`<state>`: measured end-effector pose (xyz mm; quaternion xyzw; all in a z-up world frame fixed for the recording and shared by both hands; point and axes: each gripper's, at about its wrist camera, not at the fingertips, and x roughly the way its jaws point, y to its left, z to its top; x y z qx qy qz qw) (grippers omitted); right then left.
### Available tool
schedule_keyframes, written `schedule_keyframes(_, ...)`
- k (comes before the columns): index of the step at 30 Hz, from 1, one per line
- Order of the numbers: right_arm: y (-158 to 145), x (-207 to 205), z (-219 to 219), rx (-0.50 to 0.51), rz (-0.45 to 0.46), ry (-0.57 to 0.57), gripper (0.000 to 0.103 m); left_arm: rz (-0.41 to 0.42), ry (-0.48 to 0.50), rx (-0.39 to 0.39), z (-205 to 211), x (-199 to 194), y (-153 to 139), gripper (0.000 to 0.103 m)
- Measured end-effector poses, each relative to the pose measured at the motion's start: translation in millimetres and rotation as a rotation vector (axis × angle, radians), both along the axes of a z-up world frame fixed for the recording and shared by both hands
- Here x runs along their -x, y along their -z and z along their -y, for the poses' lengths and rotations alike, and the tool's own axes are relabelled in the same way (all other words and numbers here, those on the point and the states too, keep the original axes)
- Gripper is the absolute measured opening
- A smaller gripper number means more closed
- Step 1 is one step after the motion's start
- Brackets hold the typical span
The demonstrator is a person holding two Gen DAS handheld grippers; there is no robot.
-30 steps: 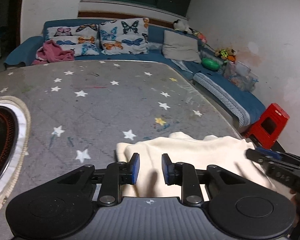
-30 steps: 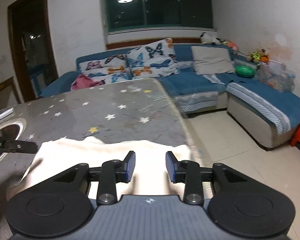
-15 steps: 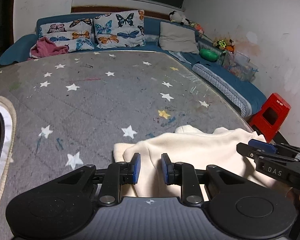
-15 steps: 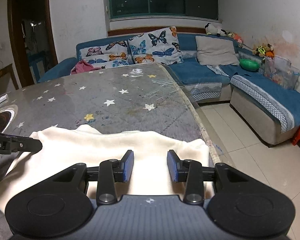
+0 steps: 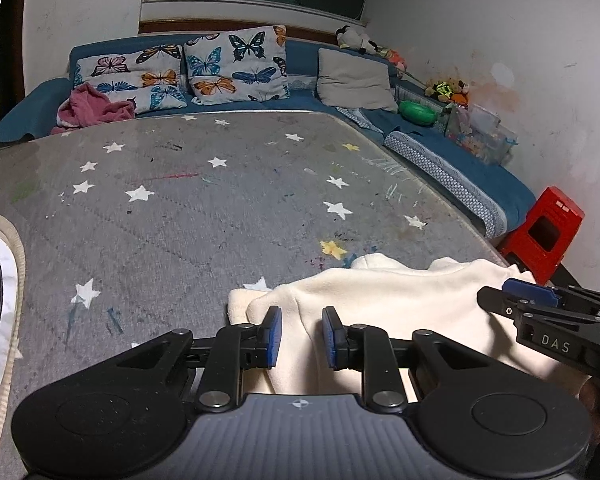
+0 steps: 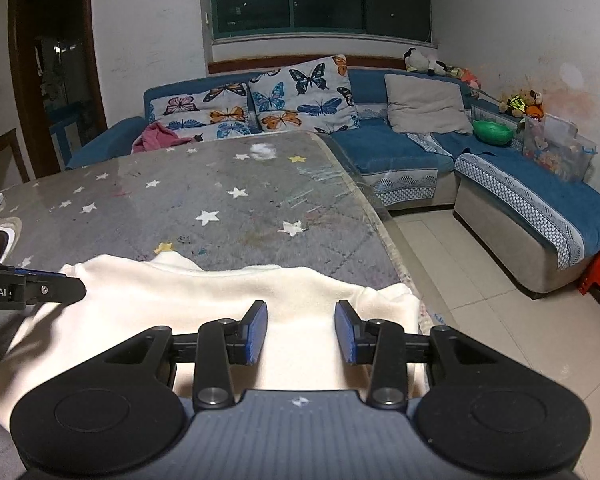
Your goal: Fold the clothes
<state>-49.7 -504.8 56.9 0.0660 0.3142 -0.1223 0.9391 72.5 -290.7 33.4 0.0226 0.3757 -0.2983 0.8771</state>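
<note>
Garment (image 5: pixel 384 300), cream and soft, lay at the near right corner of the table (image 5: pixel 204 208), its right end touching the table's edge and part of it drooping toward me off the near side. My left gripper (image 5: pixel 298 336) stood over its left end with a narrow gap between the jaws and cloth showing in the gap; I couldn't tell if any was pinched. My right gripper (image 6: pixel 300 332) was spread wider over the right end, nothing gripped as far as I could see. Risks, as I judged them: the right end sat at the rim, so a tug toward me or rightward could drag the whole piece to the floor (image 6: pixel 472 300); thick fleece could bunch and let a pad (image 5: pixel 274 336) grab two layers where one was wanted; uneven pulls would skew the fold. Long axis ran left to right, across both views, roughly along the table's near edge. A lumpy bit, maybe collar or cuff, poked out on the far side toward the sofa (image 6: pixel 392 148); which it was, I couldn't tell. Left end looked doubled over.
</note>
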Motion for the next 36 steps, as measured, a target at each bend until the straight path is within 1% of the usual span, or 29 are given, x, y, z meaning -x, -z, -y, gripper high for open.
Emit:
schedule_keyframes(2, -4.6, 6.1, -2.5, -0.006, 0.005, -0.007, 0.044, 0.001, 0.002, 0.001, -3.7, 4.2, -3.9, 0.025)
schedule_keyframes(7, -15.6, 29.2, -17.3, -0.012, 0.013, -0.049, 0.044, 0.029, 0.047, 0.019, -17.1, 32.5, -14.0, 0.025)
schedule_keyframes(12, -16.9, 58.0, -30.2, -0.045, 0.014, -0.080, 0.044, 0.023, 0.076, 0.023, -29.7, 56.1, -12.1, 0.024)
schedule_keyframes(16, -15.1, 76.8, -40.3, -0.026, 0.012, -0.092, 0.045, 0.035, 0.094, 0.002, -32.9, 70.7, -5.6, 0.024)
schedule_keyframes(20, -6.9, 84.7, -42.8, -0.018, -0.005, -0.079, 0.049, 0.036, 0.084, -0.014, -34.2, 72.6, 2.7, 0.026)
schedule_keyframes(21, -4.5, 86.2, -43.4, -0.016, -0.010, -0.077, 0.050, 0.033, 0.078, -0.014, -35.2, 72.1, 2.2, 0.027)
schedule_keyframes(23, -3.1, 88.3, -45.7, -0.012, -0.013, -0.074, 0.051, 0.028, 0.068, -0.014, -37.3, 71.0, 1.4, 0.032)
schedule_keyframes(25, -5.5, 89.6, -47.0, -0.015, -0.009, -0.073, 0.057, 0.022, 0.057, -0.014, -39.4, 69.9, 0.5, 0.034)
schedule_keyframes(27, -6.9, 90.4, -48.1, -0.015, -0.007, -0.070, 0.058, 0.020, 0.046, -0.015, -42.2, 70.6, -0.7, 0.040)
schedule_keyframes(29, -6.7, 90.4, -49.5, -0.015, -0.010, -0.067, 0.060, 0.006, 0.039, -0.010, -46.4, 72.9, -0.9, 0.042)
schedule_keyframes(34, -5.6, 92.1, -52.4, -0.015, -0.018, -0.056, 0.067, -0.026, 0.029, -0.011, -54.3, 80.6, -0.5, 0.054)
schedule_keyframes(36, -6.6, 94.3, -53.4, -0.016, -0.017, -0.052, 0.075, -0.037, 0.025, -0.011, -57.5, 84.0, -0.9, 0.061)
